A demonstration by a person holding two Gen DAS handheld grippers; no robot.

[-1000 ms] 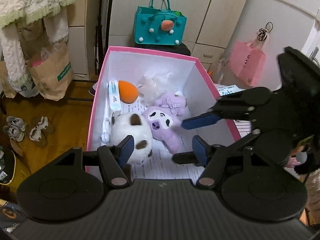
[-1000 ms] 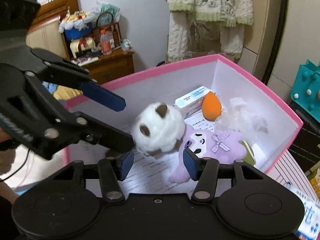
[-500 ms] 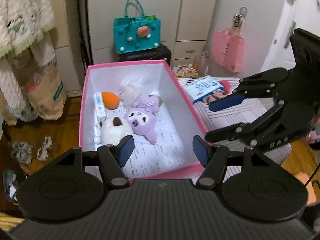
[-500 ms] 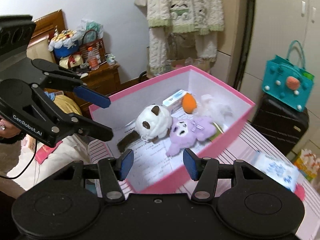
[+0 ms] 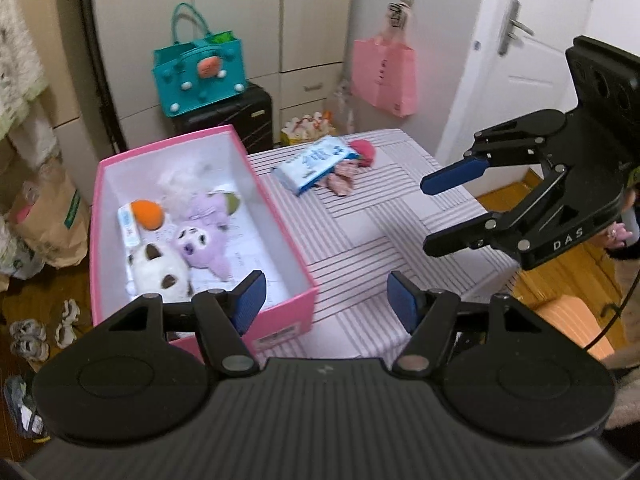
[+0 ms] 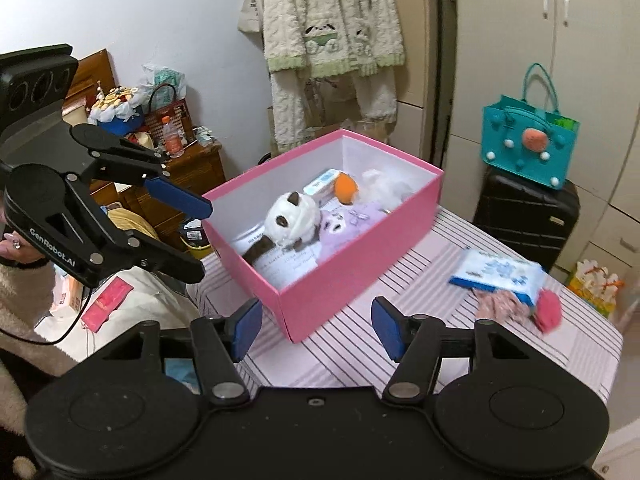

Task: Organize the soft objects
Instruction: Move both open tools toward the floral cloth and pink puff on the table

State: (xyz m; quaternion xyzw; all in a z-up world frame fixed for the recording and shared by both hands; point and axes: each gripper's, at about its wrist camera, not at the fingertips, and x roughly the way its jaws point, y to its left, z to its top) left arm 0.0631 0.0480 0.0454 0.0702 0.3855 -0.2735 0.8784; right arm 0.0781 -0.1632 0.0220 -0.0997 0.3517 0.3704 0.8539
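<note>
A pink box (image 5: 280, 248) (image 6: 340, 276) stands on a striped table (image 5: 380, 220). Inside lie a white and brown plush (image 5: 160, 272) (image 6: 294, 216), a purple plush (image 5: 204, 236), an orange soft ball (image 5: 149, 213) and a white fluffy piece (image 5: 180, 180). On the table's far side a blue and white tissue pack (image 5: 316, 164) (image 6: 496, 272) rests on a pink patterned cloth (image 6: 500, 306), beside a red soft item (image 6: 548, 308). My left gripper (image 5: 326, 300) (image 6: 202, 240) hovers near the box's front corner, its jaws opening and empty. My right gripper (image 6: 316, 326) (image 5: 430, 216) hangs over the table to the right, its jaws opening and empty too.
A teal bag (image 5: 200, 72) sits on a black suitcase (image 6: 528, 216) behind the box. A pink bag (image 5: 384, 76) hangs by a white door. A paper bag (image 5: 52, 216) and shoes lie on the floor at left. A fluffy sweater (image 6: 332, 20) hangs above a wooden dresser.
Both grippers have drawn back and up from inside the box. The box now looks smaller, and the striped table with the tissue pack has come into view. Both jaws stand slightly wider.
</note>
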